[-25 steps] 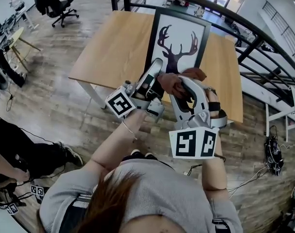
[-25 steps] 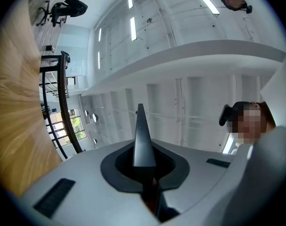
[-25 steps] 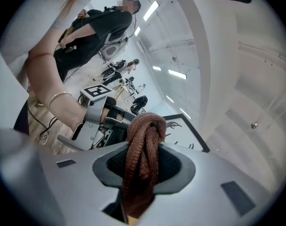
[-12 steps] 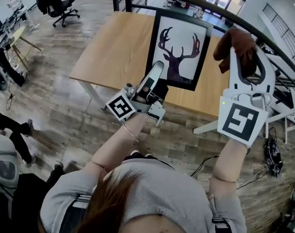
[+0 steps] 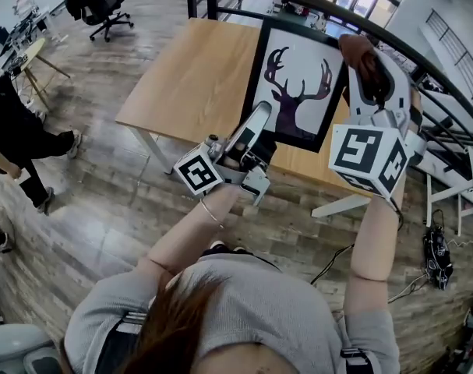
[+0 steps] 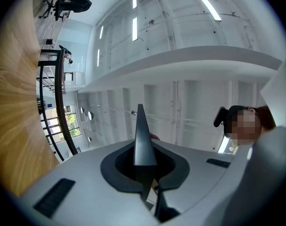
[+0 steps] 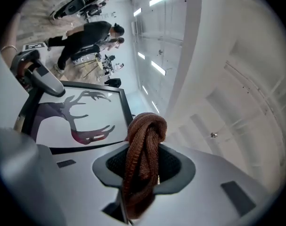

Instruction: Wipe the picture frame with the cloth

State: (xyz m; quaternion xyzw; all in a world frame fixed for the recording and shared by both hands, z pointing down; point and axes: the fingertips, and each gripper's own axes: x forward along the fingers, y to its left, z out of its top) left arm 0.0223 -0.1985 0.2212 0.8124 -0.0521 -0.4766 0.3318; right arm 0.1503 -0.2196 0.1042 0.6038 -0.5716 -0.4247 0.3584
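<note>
The right gripper [image 5: 372, 72], clamped on a bunched brown knitted cloth [image 7: 143, 145], hung just off the right edge of the black-framed stag-silhouette picture [image 5: 294, 84] on the light wooden table [image 5: 181, 76]. The left gripper [image 5: 255, 127], jaws together, sat at the picture's lower left corner, with bare tabletop open to its left.

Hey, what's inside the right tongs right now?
A bunched brown cloth, clamped between the jaws of the right tongs. It covers the pads, so how deep the grip goes is hidden.

The cloth [image 7: 142, 164] is seen rust-brown, ribbed — the picture frame [image 5: 254, 68] black, a dark stag [image 5: 293, 84] printed on white.
</note>
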